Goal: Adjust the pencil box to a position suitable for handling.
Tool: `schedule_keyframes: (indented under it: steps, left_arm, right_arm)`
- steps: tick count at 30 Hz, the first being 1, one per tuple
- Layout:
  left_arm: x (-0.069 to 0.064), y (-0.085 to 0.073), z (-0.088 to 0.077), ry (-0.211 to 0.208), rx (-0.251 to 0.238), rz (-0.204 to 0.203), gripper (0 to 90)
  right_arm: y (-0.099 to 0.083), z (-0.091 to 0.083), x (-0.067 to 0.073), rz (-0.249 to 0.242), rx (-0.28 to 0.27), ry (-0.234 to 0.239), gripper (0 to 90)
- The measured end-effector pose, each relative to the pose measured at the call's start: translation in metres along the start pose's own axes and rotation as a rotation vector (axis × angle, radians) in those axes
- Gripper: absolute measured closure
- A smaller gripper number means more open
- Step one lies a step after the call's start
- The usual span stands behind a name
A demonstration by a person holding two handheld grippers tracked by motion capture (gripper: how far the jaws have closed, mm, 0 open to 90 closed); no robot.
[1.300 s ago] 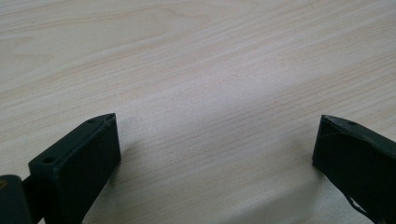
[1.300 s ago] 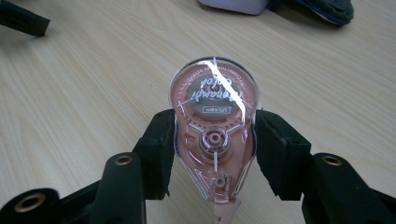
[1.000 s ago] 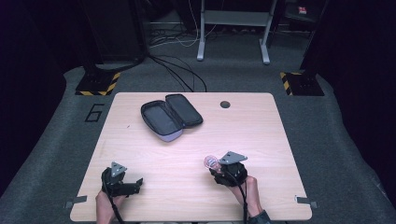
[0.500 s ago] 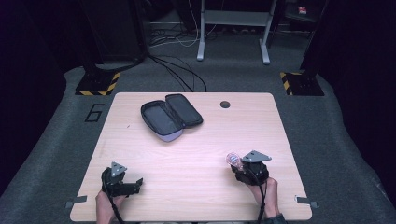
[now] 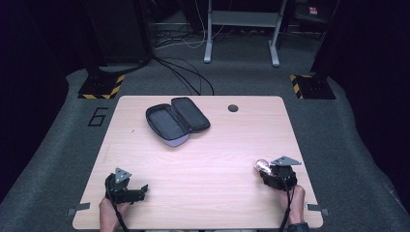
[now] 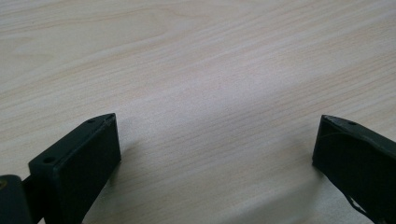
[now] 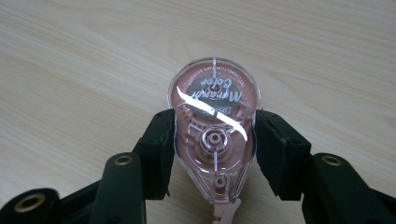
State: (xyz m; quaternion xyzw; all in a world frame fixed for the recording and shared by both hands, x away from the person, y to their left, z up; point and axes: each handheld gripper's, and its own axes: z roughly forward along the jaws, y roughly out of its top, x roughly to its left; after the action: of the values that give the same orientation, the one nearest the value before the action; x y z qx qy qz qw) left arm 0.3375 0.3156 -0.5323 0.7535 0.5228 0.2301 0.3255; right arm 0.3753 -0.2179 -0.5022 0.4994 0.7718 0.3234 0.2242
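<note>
We see the pink correction-tape dispenser (image 7: pixel 213 135) pinched between the jaws of the right gripper (image 5: pixel 270 171), at the lower right of the high view, above the table (image 5: pixel 208 159). The right hand (image 5: pixel 293 203) enters from the bottom edge. The dispenser is clear pink plastic, rounded, with white lettering. The left gripper (image 5: pixel 138 191), lower left, stands spread and empty.

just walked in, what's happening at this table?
A person works with a hand-held gripper in each hand. The right hand-held gripper is shut on a pink clear correction tape dispenser, held above the table near its right front part. The left hand-held gripper sits open, nothing between its jaws. An open black pencil case lies farther back, untouched.
</note>
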Motion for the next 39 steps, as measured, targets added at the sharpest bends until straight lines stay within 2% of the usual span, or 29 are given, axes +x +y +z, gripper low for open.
schedule_keyframes:
  steps: [1, 7, 10, 13, 16, 19, 20, 21, 23, 25, 30, 32, 33, 35, 39]
  left_arm:
    - [0.0, 0.0, 0.0, 0.0, 0.0, 0.0, 0.8]
    - [0.0, 0.0, 0.0, 0.0, 0.0, 0.0, 0.8]
    - [0.0, 0.0, 0.0, 0.0, 0.0, 0.0, 0.8]
    - [0.0, 0.0, 0.0, 0.0, 0.0, 0.0, 0.8]
    - [0.0, 0.0, 0.0, 0.0, 0.0, 0.0, 0.8]
    - [0.0, 0.0, 0.0, 0.0, 0.001, -0.001, 0.8]
    - [0.0, 0.0, 0.0, -0.001, 0.001, 0.0, 0.8]
    - [0.0, 0.0, 0.0, -0.001, 0.001, 0.0, 0.8]
    - [0.0, 0.0, 0.0, -0.001, 0.002, 0.001, 0.8]
    - [0.0, 0.0, 0.0, 0.0, 0.001, -0.001, 0.7]
    - [-0.001, 0.002, 0.0, 0.0, -0.001, 0.006, 1.4]
    - [-0.002, 0.004, 0.001, -0.005, -0.009, 0.006, 8.0]
    - [-0.002, 0.006, 0.002, -0.012, -0.007, 0.011, 8.2]
    - [0.0, 0.013, 0.003, -0.044, -0.008, 0.008, 6.7]
    - [0.001, 0.034, 0.005, -0.077, -0.021, 0.041, 6.2]
  right_arm:
    - [-0.003, 0.001, -0.005, 0.01, 0.009, -0.009, 49.3]
    - [-0.007, 0.004, -0.009, 0.018, 0.016, -0.039, 49.3]
    - [-0.009, 0.007, -0.01, 0.023, 0.036, -0.058, 49.2]
    - [-0.011, 0.008, -0.012, 0.02, 0.029, -0.057, 49.1]
    - [-0.013, 0.008, -0.015, 0.042, 0.025, -0.039, 47.6]
    - [-0.015, 0.005, -0.018, 0.071, 0.028, -0.034, 22.7]
    - [-0.017, 0.003, -0.02, 0.076, 0.022, -0.024, 17.3]
    - [-0.02, 0.0, -0.022, 0.088, 0.005, -0.027, 14.8]
    - [-0.024, -0.006, -0.024, 0.103, -0.007, -0.005, 10.2]
    - [-0.032, -0.011, -0.026, 0.099, -0.009, -0.002, 3.5]
    - [-0.047, -0.015, -0.033, 0.109, 0.002, 0.005, 0.0]
    - [-0.05, -0.016, -0.035, 0.095, 0.006, -0.002, 0.0]
    - [-0.051, -0.017, -0.035, 0.092, 0.005, -0.004, 0.0]
    - [-0.052, -0.017, -0.037, 0.101, 0.006, 0.0, 0.0]
    - [-0.051, -0.016, -0.039, 0.087, 0.008, 0.002, 0.0]
